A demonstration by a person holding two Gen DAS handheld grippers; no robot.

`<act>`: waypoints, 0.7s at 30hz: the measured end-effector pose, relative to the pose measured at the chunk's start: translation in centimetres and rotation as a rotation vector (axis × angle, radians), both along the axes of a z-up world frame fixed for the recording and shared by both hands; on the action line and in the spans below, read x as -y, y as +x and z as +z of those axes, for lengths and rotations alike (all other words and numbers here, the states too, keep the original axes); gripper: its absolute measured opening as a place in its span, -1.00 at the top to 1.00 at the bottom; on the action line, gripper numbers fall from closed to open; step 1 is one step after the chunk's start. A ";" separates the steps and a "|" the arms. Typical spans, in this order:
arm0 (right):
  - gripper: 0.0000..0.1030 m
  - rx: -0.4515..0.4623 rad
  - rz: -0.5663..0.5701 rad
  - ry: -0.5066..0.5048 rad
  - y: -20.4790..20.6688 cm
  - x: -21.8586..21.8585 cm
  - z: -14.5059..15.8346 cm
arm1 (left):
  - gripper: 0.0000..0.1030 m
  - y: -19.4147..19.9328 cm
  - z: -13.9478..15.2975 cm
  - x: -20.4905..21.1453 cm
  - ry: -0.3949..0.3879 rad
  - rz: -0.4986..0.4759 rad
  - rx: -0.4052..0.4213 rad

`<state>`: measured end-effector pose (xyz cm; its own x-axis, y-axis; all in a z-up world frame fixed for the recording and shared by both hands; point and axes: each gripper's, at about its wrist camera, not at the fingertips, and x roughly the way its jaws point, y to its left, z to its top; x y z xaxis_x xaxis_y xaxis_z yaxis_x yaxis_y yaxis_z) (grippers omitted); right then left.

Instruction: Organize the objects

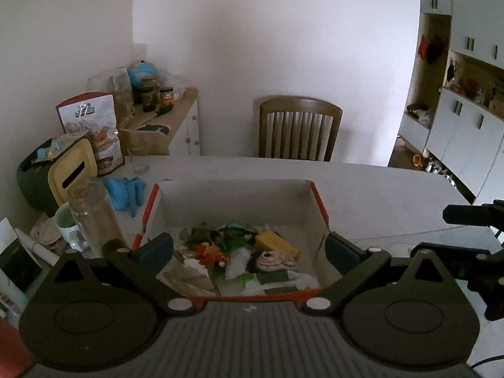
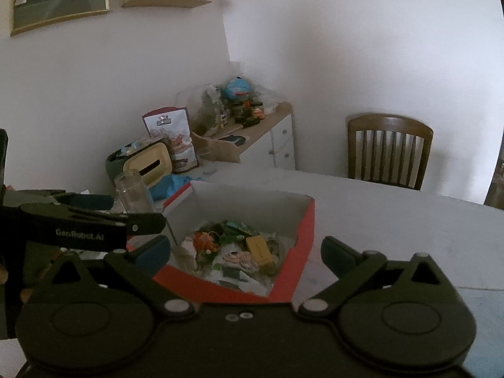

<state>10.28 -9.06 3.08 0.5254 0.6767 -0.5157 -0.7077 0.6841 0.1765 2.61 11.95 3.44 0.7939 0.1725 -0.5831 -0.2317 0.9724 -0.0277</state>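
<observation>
A shallow cardboard box [image 1: 318,203] with a red rim and white inside lies on the white table [image 1: 393,189]. It holds several small items, among them a yellow block [image 1: 275,241], an orange toy [image 1: 211,253] and a round pink-and-white piece [image 1: 271,260]. My left gripper [image 1: 249,247] is open over the box's near edge, with nothing between its fingers. From the right I see the same box [image 2: 307,230], with the yellow block [image 2: 258,247] and the orange toy [image 2: 204,242] inside. My right gripper [image 2: 247,252] is open and empty near the box's front corner.
A clear glass jar [image 1: 94,211], a white mug [image 1: 71,230], blue gloves [image 1: 126,189] and a yellow-lidded container [image 1: 74,170] crowd the table left of the box. A wooden chair [image 1: 299,129] stands behind the table. A cluttered side cabinet [image 1: 182,126] is at back left.
</observation>
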 end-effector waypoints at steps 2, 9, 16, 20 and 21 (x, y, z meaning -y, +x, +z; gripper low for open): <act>-0.97 -0.004 -0.006 0.001 -0.1 0.3 -0.1 | -1.00 -0.1 -0.2 0.2 -0.005 -0.007 -0.003; -0.97 -0.027 -0.031 0.003 -0.5 1.3 -0.8 | -1.00 -0.2 -0.8 0.5 -0.013 -0.004 -0.021; -0.97 -0.038 -0.052 0.002 -0.7 1.8 -1.3 | -1.00 0.0 -1.2 0.3 -0.018 -0.003 -0.030; -0.97 -0.044 -0.062 0.001 -0.7 2.2 -1.6 | -1.00 0.1 -1.4 0.4 -0.019 -0.006 -0.033; -0.97 -0.045 -0.065 0.001 -0.8 2.3 -1.6 | -1.00 0.2 -1.4 0.5 -0.021 -0.007 -0.035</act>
